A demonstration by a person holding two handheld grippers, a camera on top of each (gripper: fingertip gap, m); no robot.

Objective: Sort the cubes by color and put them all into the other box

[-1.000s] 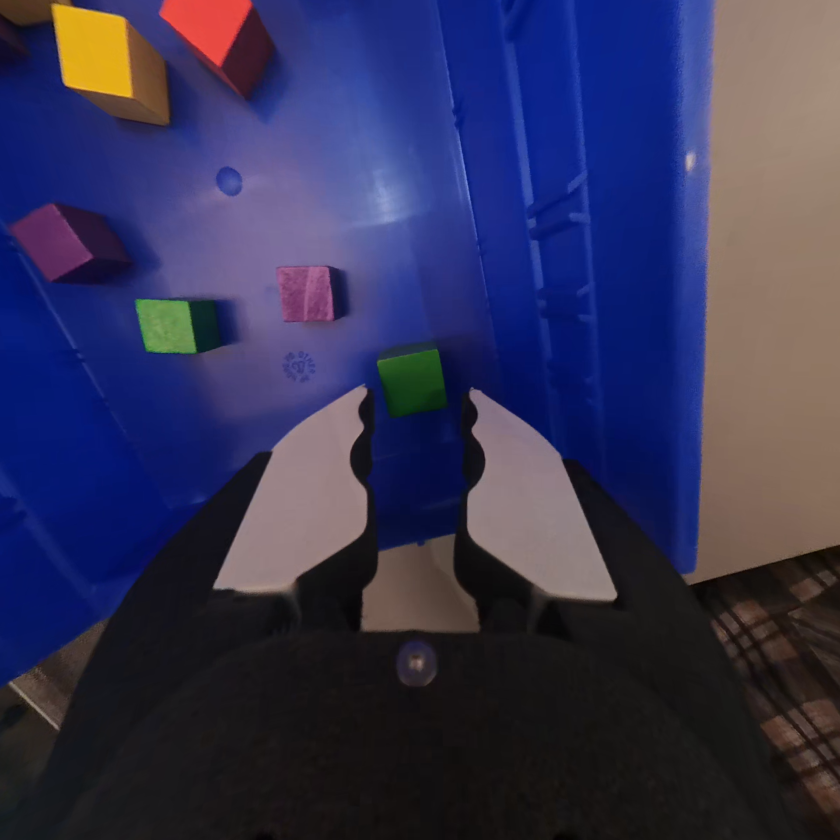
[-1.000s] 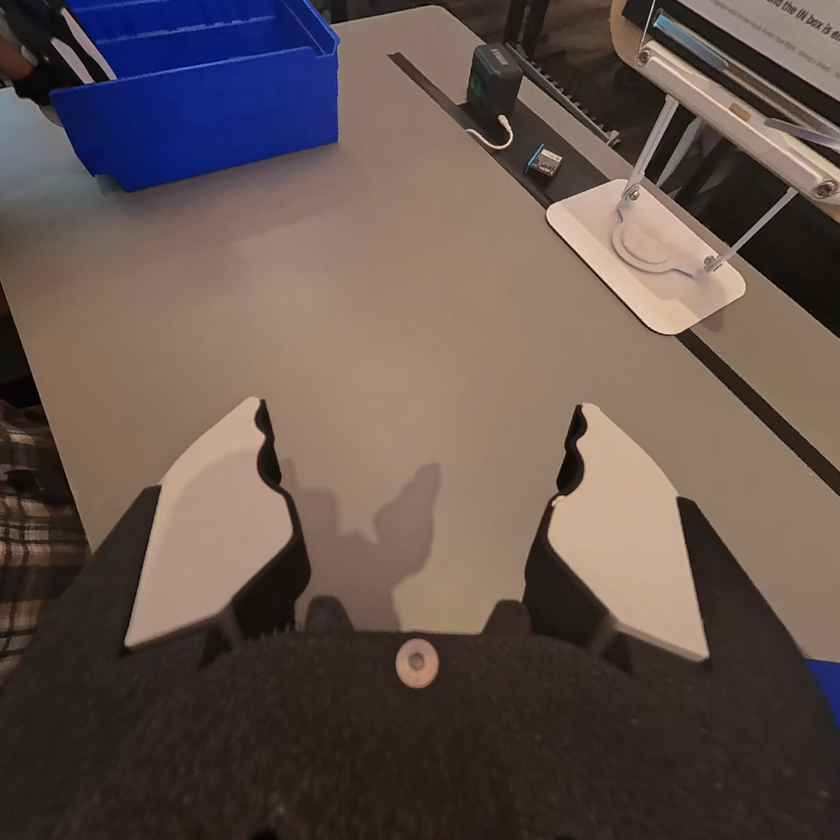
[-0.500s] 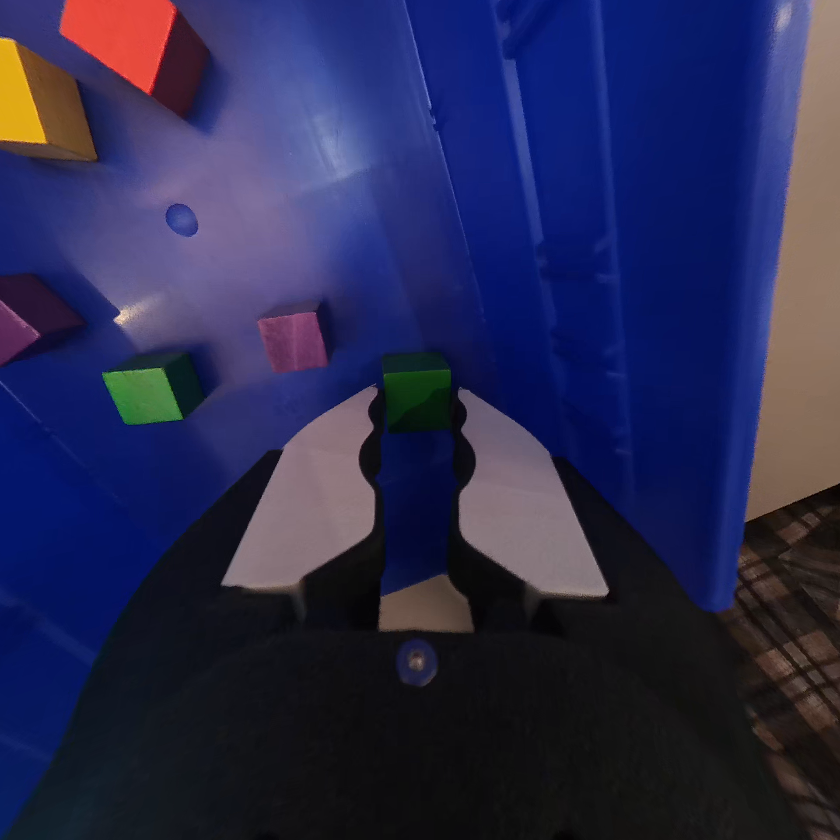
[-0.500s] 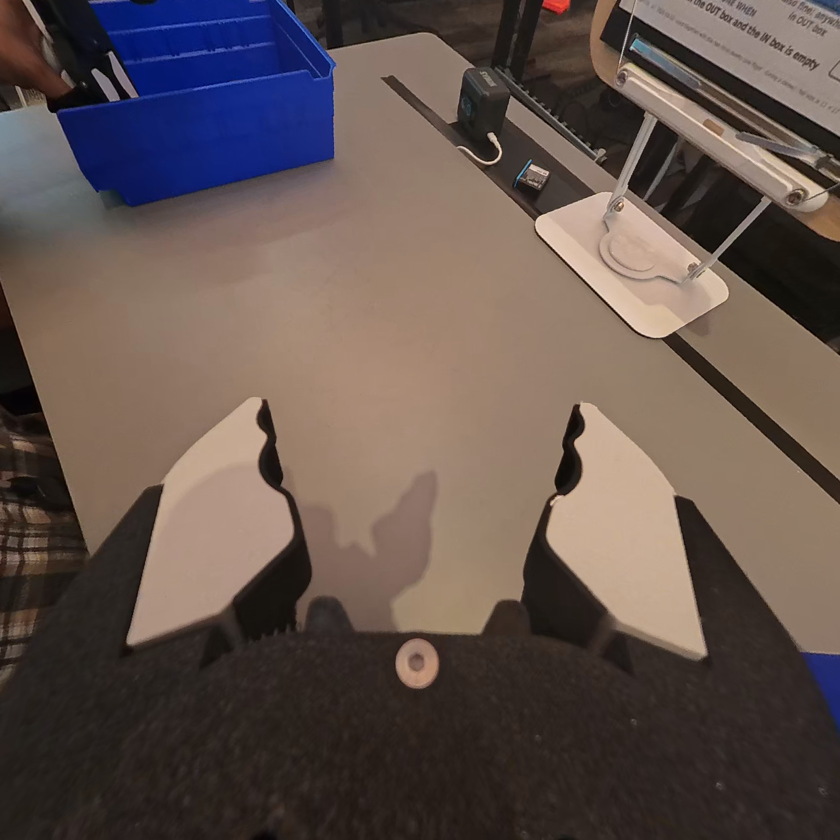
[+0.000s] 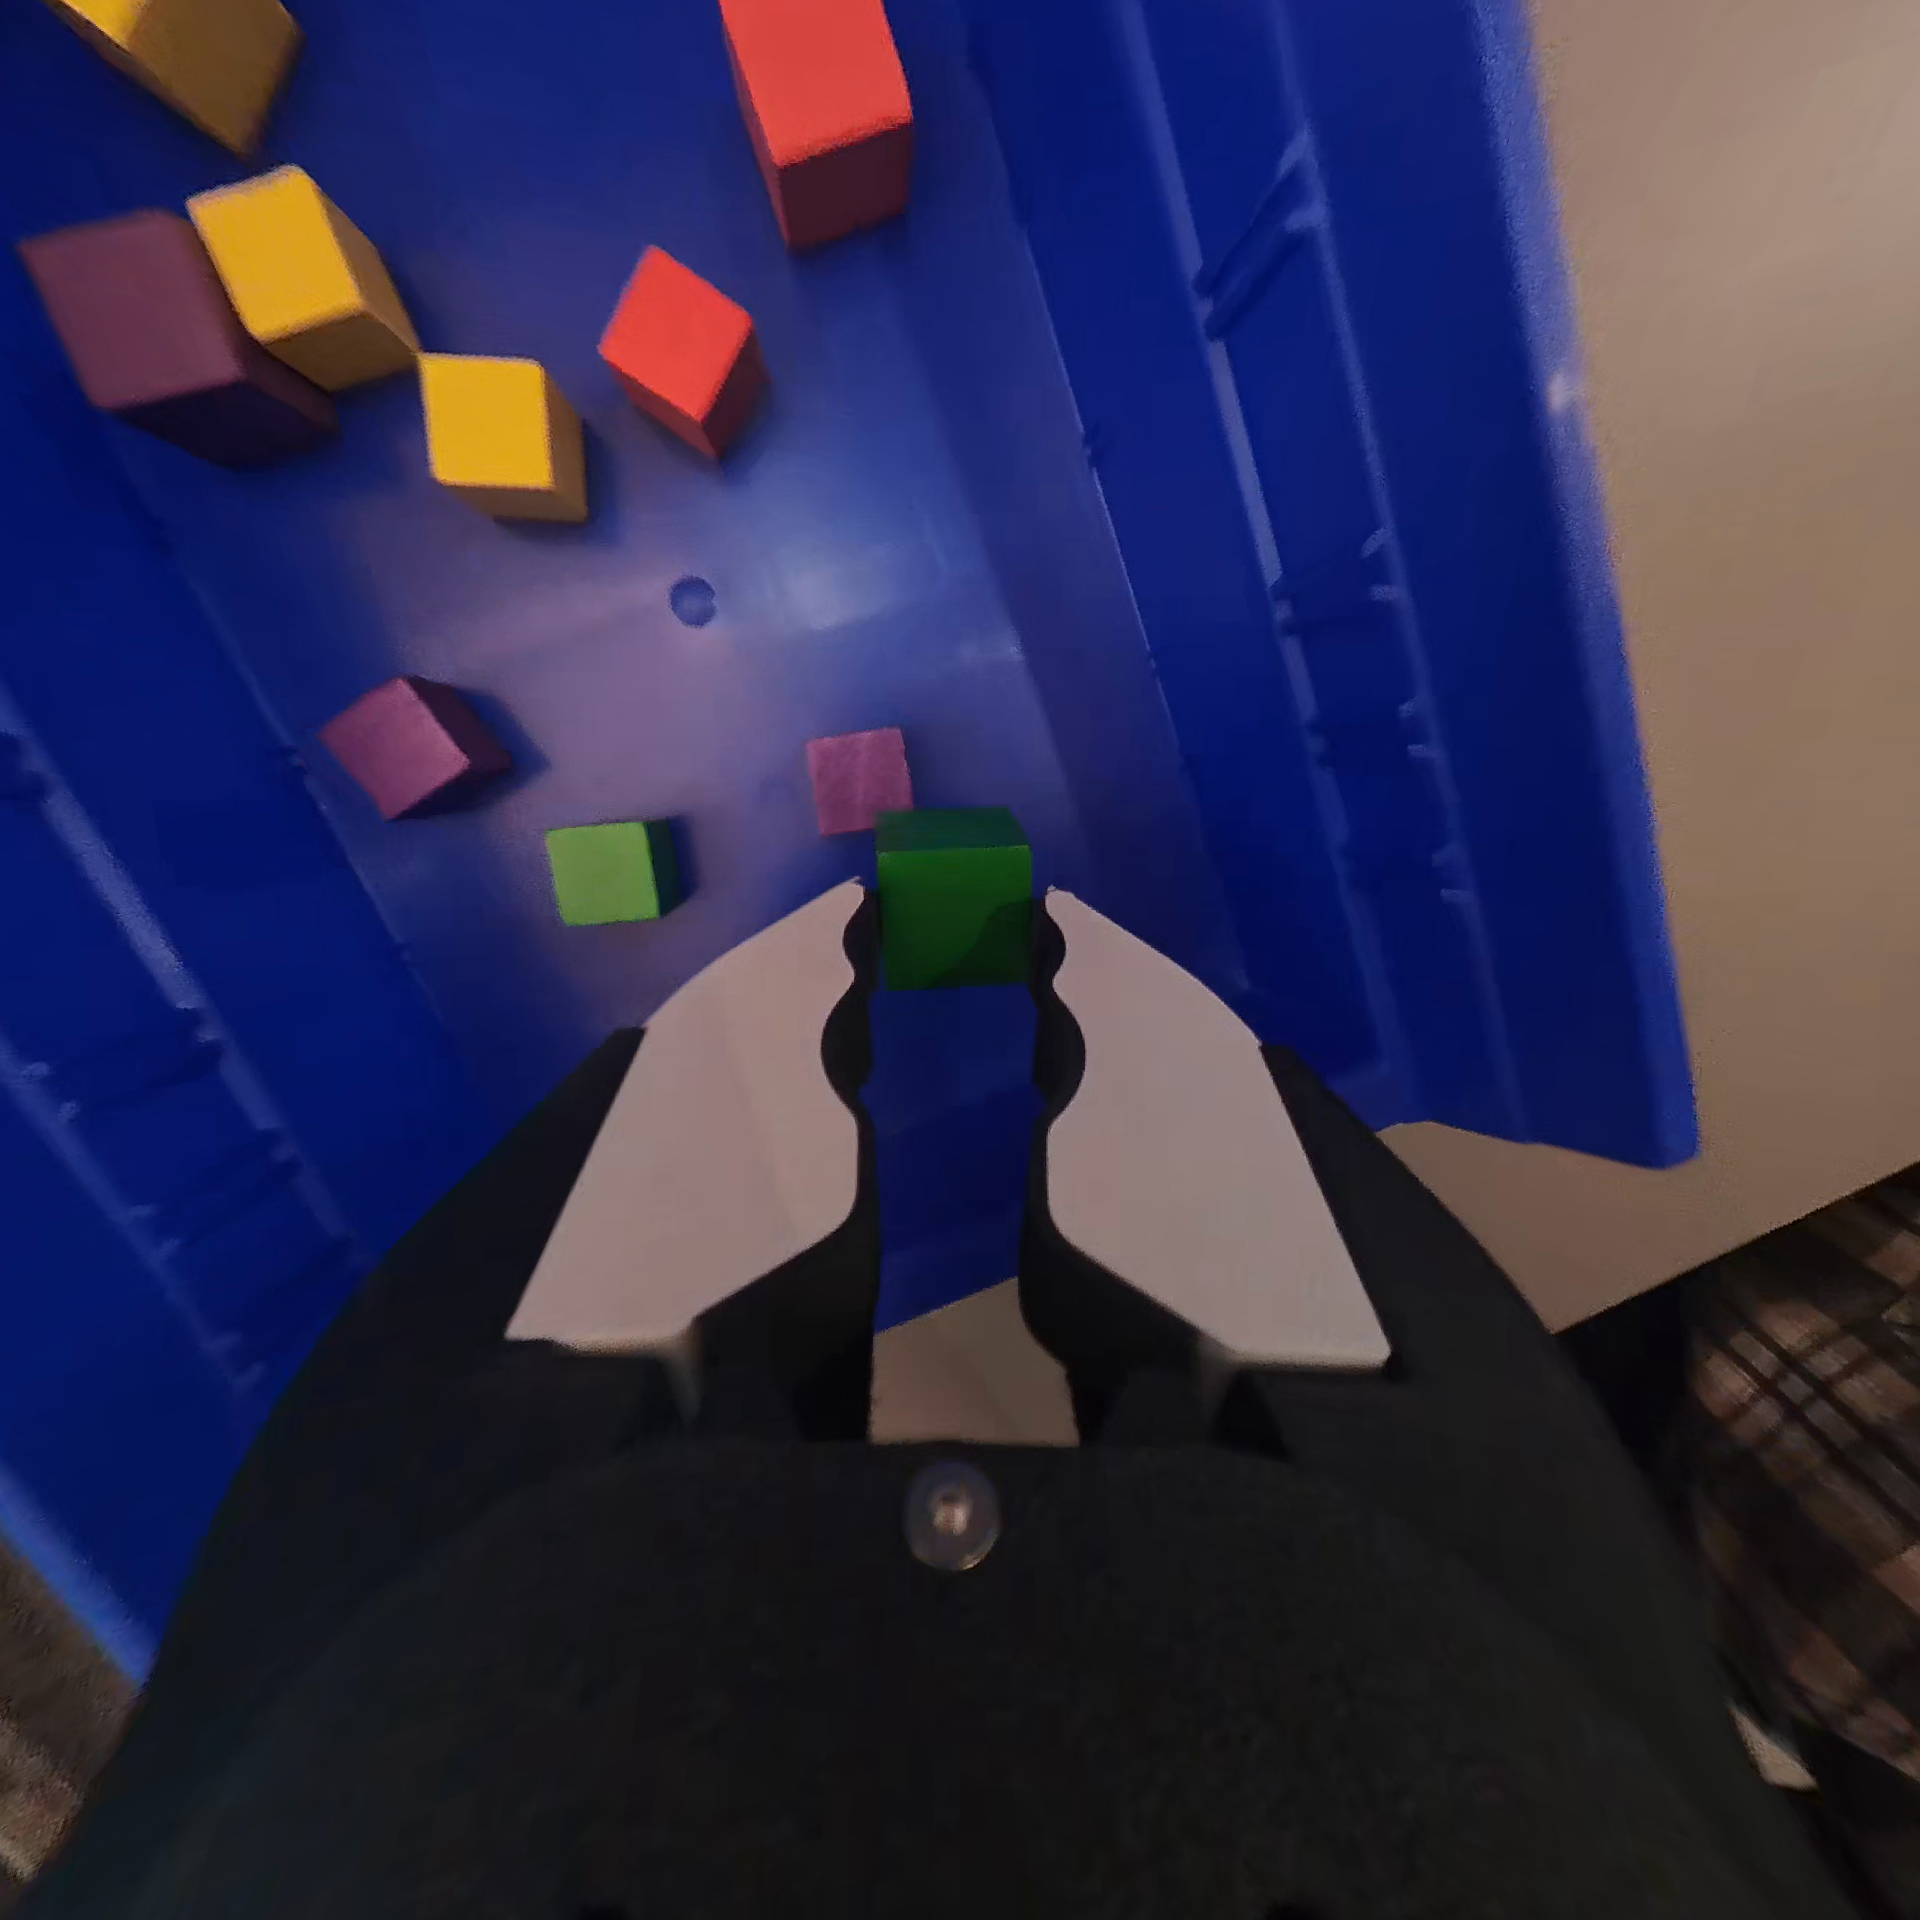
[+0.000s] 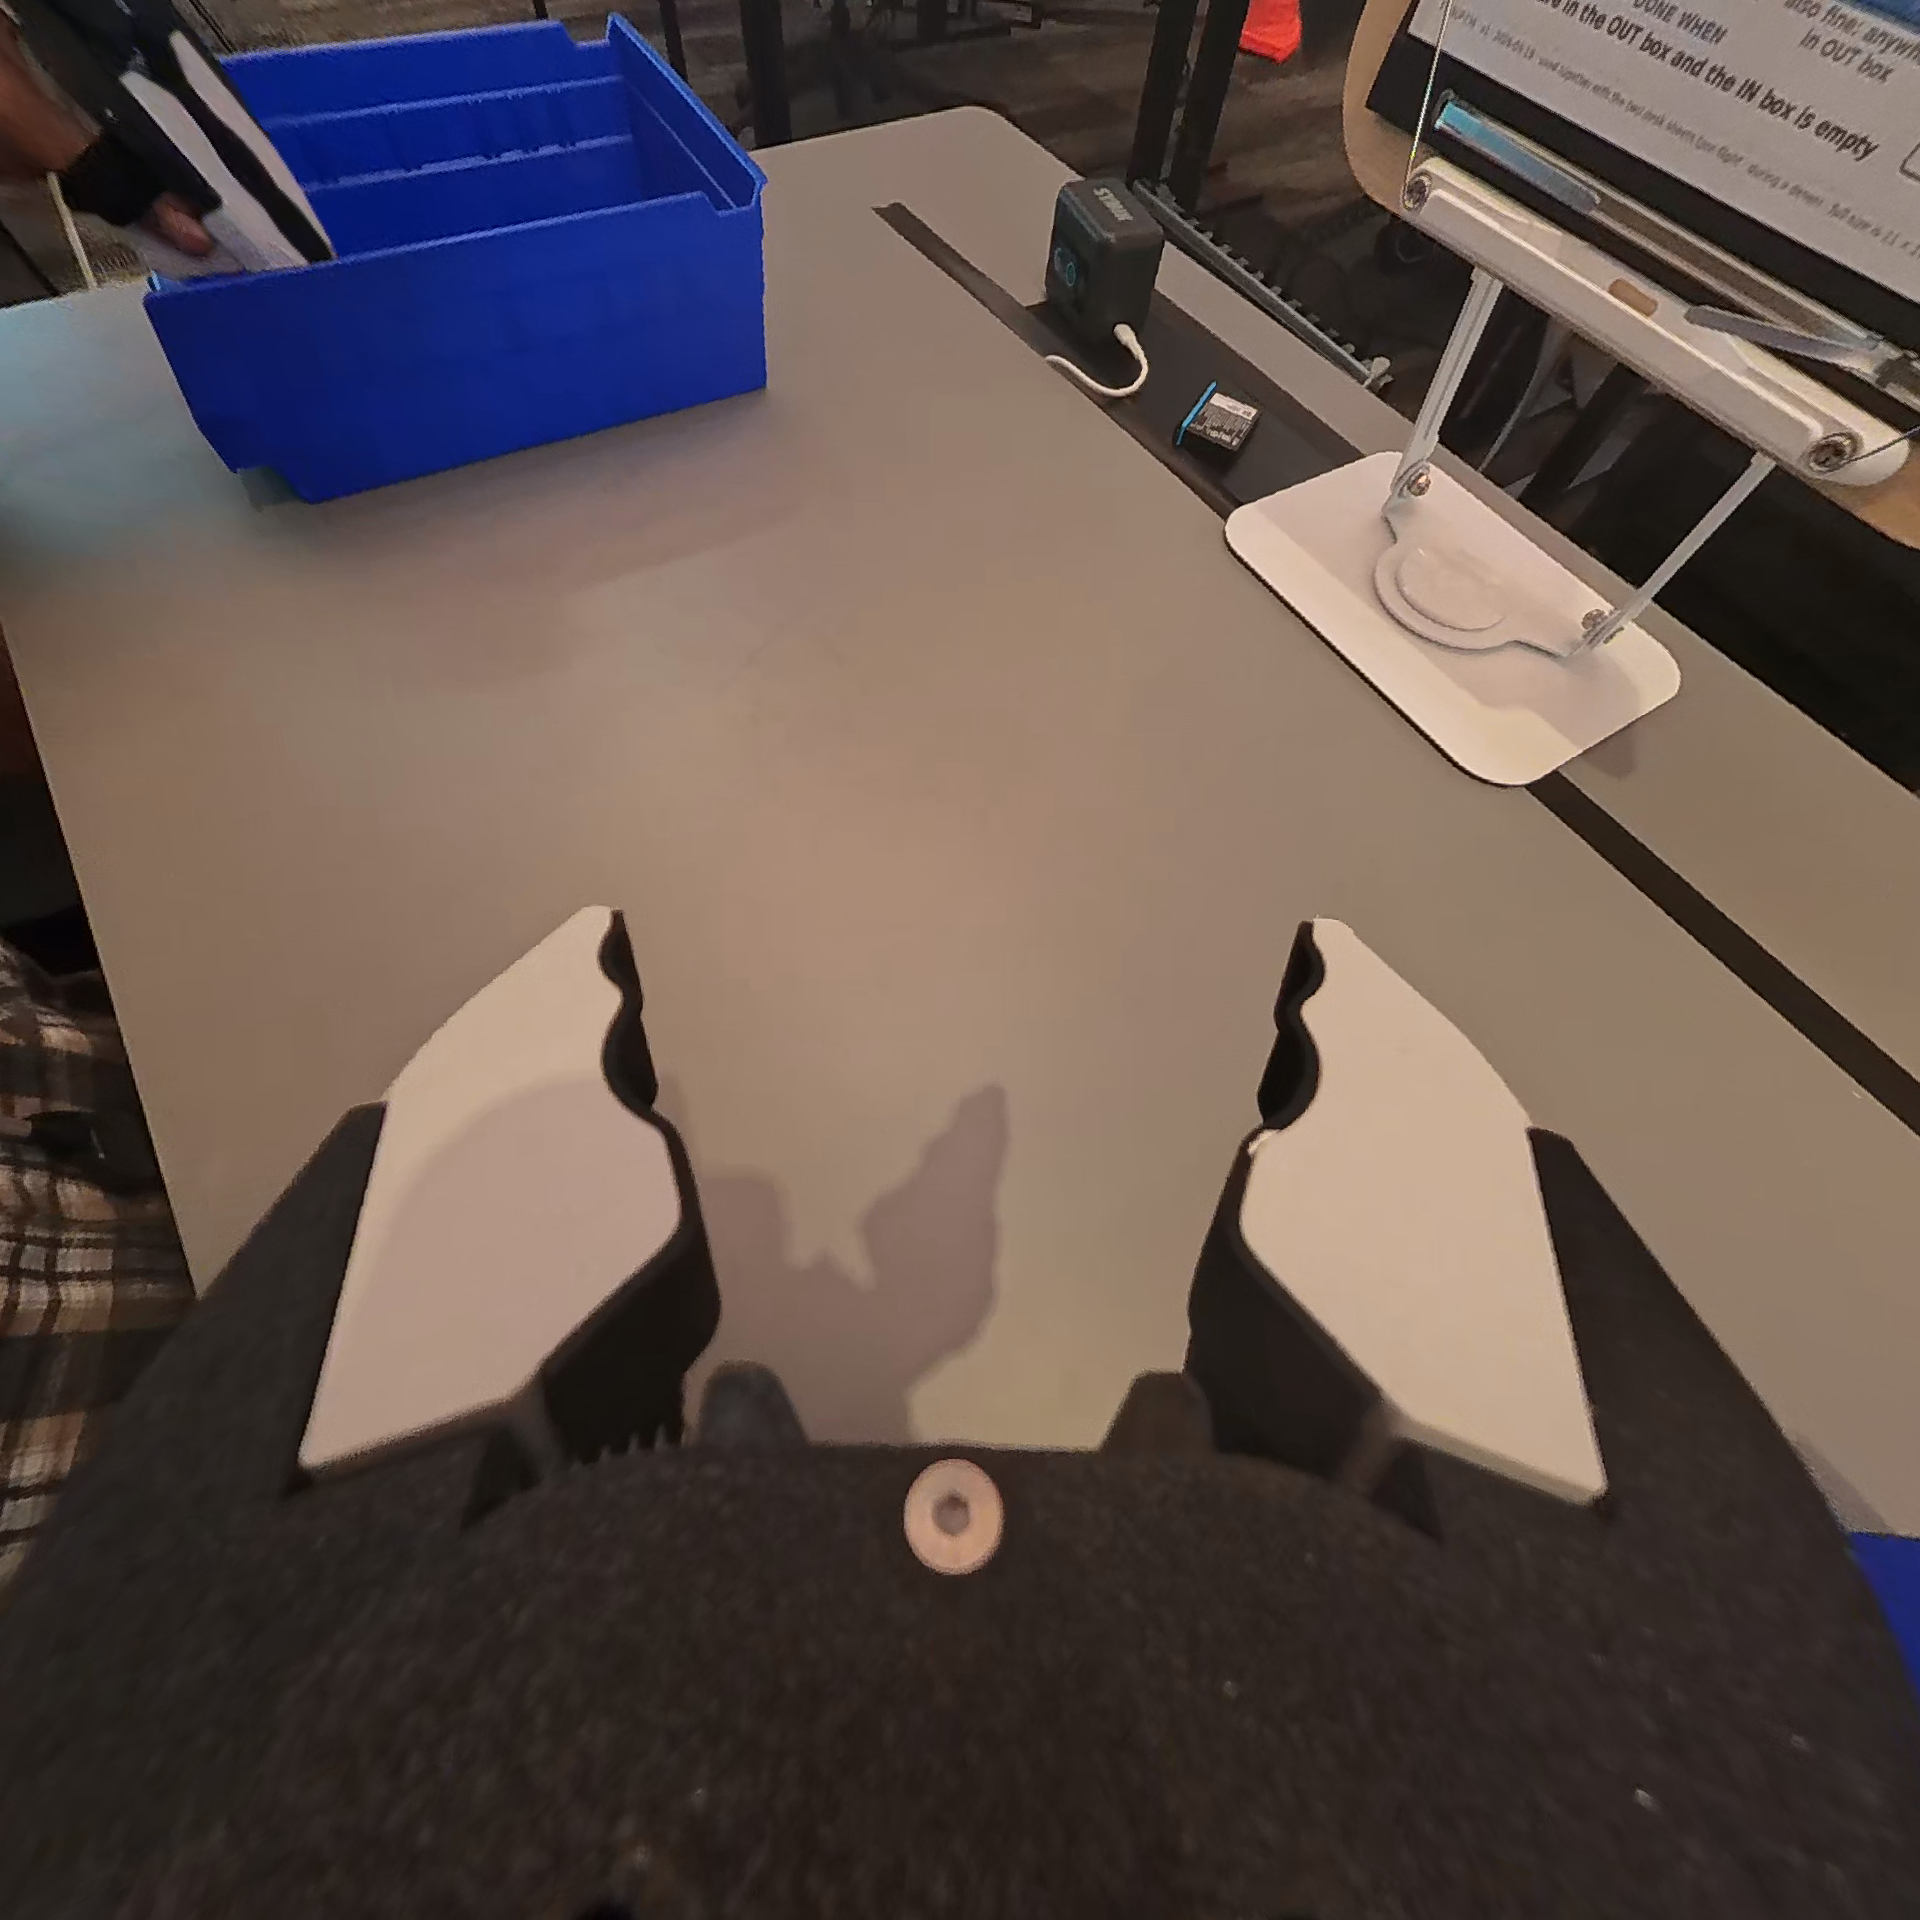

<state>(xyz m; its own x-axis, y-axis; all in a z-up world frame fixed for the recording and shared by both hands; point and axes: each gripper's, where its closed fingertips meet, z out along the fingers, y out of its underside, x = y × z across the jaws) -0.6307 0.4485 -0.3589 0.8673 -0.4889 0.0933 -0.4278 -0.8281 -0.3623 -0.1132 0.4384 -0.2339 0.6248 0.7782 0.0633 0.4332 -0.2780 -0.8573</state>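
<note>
In the left wrist view, my left gripper (image 5: 954,894) is shut on a green cube (image 5: 951,935) and holds it above the floor of the blue box (image 5: 1351,520), near its right wall. On the box floor lie another green cube (image 5: 613,871), purple cubes (image 5: 860,779) (image 5: 410,746) (image 5: 145,307), yellow cubes (image 5: 499,434) (image 5: 296,275) and red cubes (image 5: 681,348) (image 5: 821,104). My right gripper (image 6: 961,925) is open and empty over the grey table (image 6: 935,727). The blue box (image 6: 468,353) stands at the far left, with the left gripper (image 6: 239,197) over it.
A white stand base (image 6: 1455,634) holding a sign board sits at the right. A black device (image 6: 1101,260) with a white cable and a small battery (image 6: 1221,421) lie on a dark strip. A blue corner (image 6: 1886,1579) shows at the lower right edge.
My left gripper moved onto the green cube by the wall, shut on it and lifted it off the box floor. The right gripper stayed open, its view shifting slightly.
</note>
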